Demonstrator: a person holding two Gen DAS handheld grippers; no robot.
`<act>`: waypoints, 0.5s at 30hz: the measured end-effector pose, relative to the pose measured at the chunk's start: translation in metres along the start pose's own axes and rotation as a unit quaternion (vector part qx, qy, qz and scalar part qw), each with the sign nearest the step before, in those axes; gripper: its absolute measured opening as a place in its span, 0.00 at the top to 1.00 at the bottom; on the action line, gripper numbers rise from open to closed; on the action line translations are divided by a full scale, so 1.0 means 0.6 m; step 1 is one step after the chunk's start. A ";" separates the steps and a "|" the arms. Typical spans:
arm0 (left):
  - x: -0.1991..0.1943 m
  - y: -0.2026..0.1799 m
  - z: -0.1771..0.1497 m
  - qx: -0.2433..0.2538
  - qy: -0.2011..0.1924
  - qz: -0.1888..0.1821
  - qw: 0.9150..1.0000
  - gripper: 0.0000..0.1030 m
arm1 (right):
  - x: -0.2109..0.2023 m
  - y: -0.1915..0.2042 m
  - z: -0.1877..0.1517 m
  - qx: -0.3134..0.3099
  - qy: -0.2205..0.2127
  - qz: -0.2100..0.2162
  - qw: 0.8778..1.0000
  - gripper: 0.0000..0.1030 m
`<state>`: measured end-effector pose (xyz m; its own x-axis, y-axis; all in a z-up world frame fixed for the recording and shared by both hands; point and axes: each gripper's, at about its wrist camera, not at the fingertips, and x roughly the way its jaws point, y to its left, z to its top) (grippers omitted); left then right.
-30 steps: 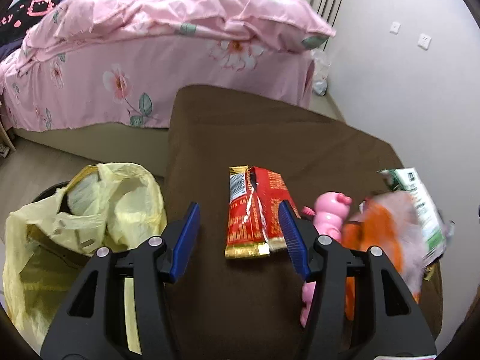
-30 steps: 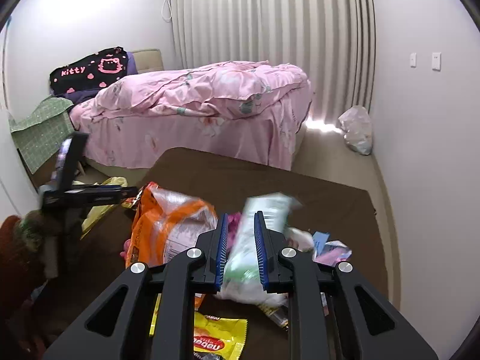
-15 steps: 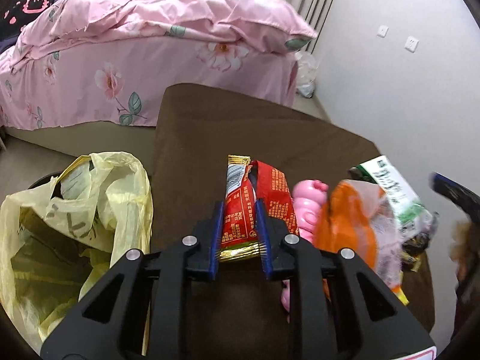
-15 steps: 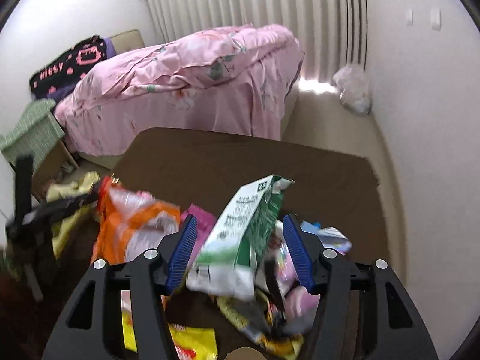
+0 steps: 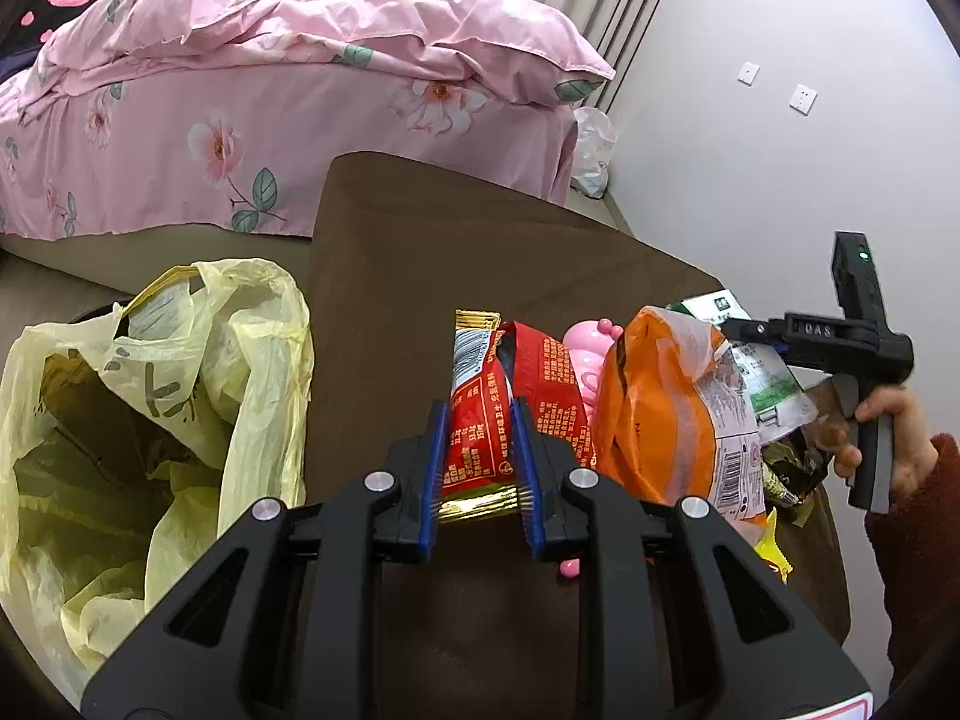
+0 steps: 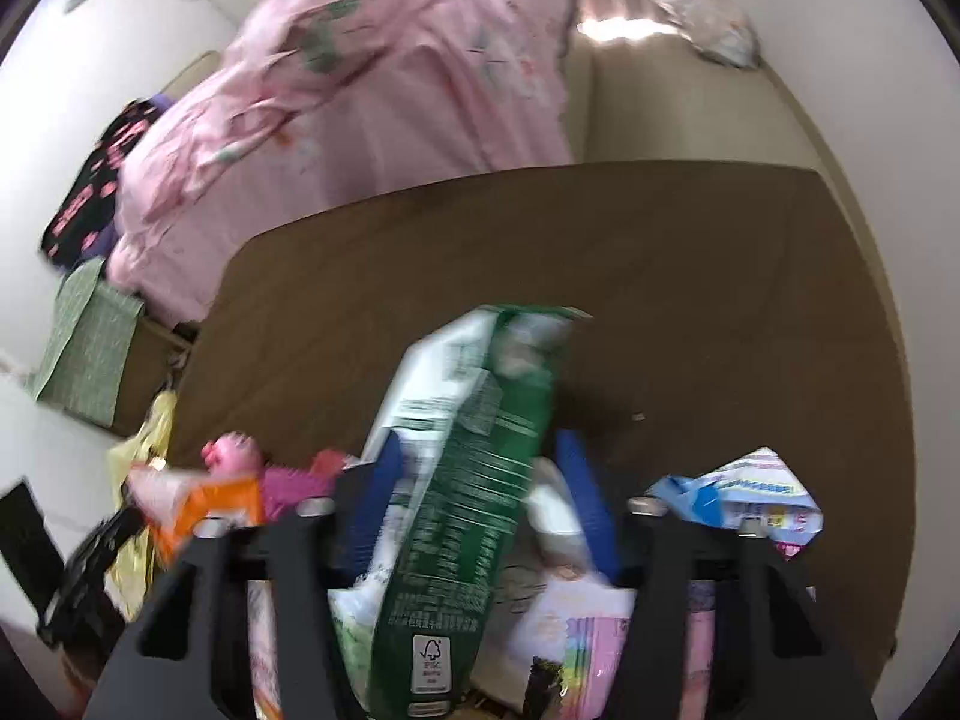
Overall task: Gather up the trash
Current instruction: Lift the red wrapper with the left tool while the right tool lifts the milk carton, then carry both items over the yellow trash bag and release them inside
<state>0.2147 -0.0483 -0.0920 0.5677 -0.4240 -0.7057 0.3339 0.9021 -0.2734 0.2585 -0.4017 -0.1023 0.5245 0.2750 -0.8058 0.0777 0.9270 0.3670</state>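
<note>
My left gripper (image 5: 477, 450) has its blue-padded fingers (image 5: 433, 468) clamped on the near end of a red and gold foil snack wrapper (image 5: 480, 414), which lies lengthwise on the brown cloth-covered counter (image 5: 456, 240). To the left of the counter stands an open bin lined with a crinkled pale yellow plastic bag (image 5: 150, 396), its mouth gaping beside my left finger. Just right of the red wrapper a pink plastic toy figure (image 5: 585, 339) shows between it and a puffy orange and clear snack bag (image 5: 660, 414), which leans against the wrapper's right edge. A small pink bead (image 5: 569, 568) lies on the counter under my right finger.

My right gripper (image 6: 480, 498) is seen from the left camera at the far right of the pile, held in a hand (image 5: 888, 426) in a dark red sleeve. Its fingers (image 6: 585, 498) stand apart on either side of a green and white printed carton (image 6: 474, 480) that tilts up between them; this view is blurred, and I cannot tell whether the pads touch it. A blue and white crumpled packet (image 6: 738, 495) lies to the right, and a pastel pink printed packet (image 6: 594, 654) sits underneath near the camera. A bed with a pink floral duvet (image 5: 288, 60) fills the far side of the room
</note>
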 end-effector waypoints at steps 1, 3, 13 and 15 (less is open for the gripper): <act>-0.002 0.000 -0.001 -0.001 -0.001 0.000 1.000 0.80 | -0.010 0.013 -0.007 -0.023 -0.009 -0.008 1.000 0.62; -0.006 0.001 -0.001 -0.005 -0.004 -0.002 1.000 0.80 | -0.038 0.038 -0.021 -0.065 -0.036 -0.018 0.997 0.63; -0.082 0.002 0.004 -0.010 -0.054 -0.001 0.998 0.80 | -0.210 0.149 -0.076 -0.150 -0.183 -0.022 0.971 0.63; -0.102 0.007 0.004 -0.011 -0.065 0.007 0.998 0.80 | -0.230 0.181 -0.084 -0.172 -0.204 -0.020 0.963 0.63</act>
<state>0.1832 -0.0184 -0.0481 0.6652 -0.4176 -0.6190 0.3102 0.9086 -0.2797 0.1520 -0.3259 0.0255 0.8224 0.1791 -0.5400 -0.1442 0.9838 0.1066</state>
